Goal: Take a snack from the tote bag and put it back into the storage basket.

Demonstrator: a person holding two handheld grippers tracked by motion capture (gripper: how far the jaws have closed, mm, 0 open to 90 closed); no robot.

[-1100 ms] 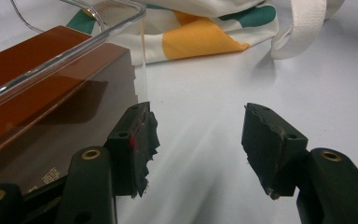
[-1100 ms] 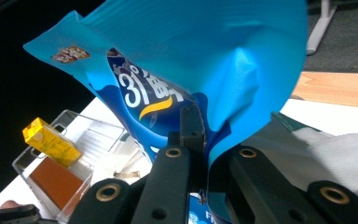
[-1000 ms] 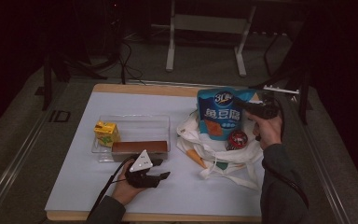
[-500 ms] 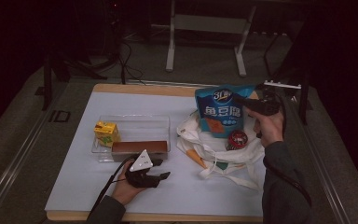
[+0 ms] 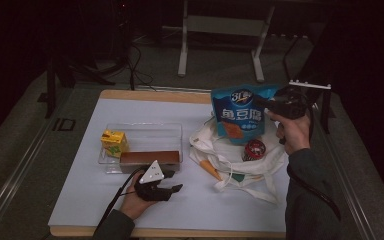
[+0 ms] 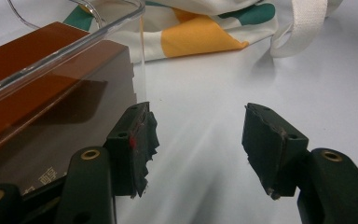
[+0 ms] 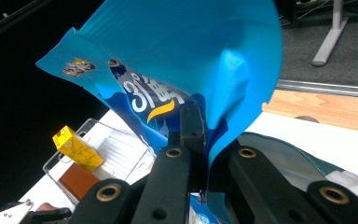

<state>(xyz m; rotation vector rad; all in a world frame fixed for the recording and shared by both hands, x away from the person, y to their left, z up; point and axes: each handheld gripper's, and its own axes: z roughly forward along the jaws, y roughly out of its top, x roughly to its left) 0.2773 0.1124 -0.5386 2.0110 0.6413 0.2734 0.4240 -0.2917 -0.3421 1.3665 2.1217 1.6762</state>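
My right gripper [image 5: 266,104] is shut on the upper edge of a blue snack bag [image 5: 240,117], which hangs above a white tote bag [image 5: 235,162] on the right of the table. In the right gripper view the right gripper [image 7: 205,140] pinches the bag's blue foil [image 7: 191,60]. A red round tin [image 5: 254,148] lies on the tote. My left gripper [image 5: 172,190] rests low at the table's front, open, beside a clear tray [image 5: 145,131]. In the left gripper view the left gripper [image 6: 198,140] has bare table between its fingers.
The clear tray holds a yellow carton [image 5: 114,141] and a long brown box [image 5: 149,157]; the box [image 6: 37,93] sits just left of my left jaw. The tote's printed cloth and strap [image 6: 205,32] lie ahead. The table's wooden far edge [image 5: 155,95] borders dark floor.
My right gripper has lifted the blue snack bag a little higher above the tote. The left gripper has stayed put.
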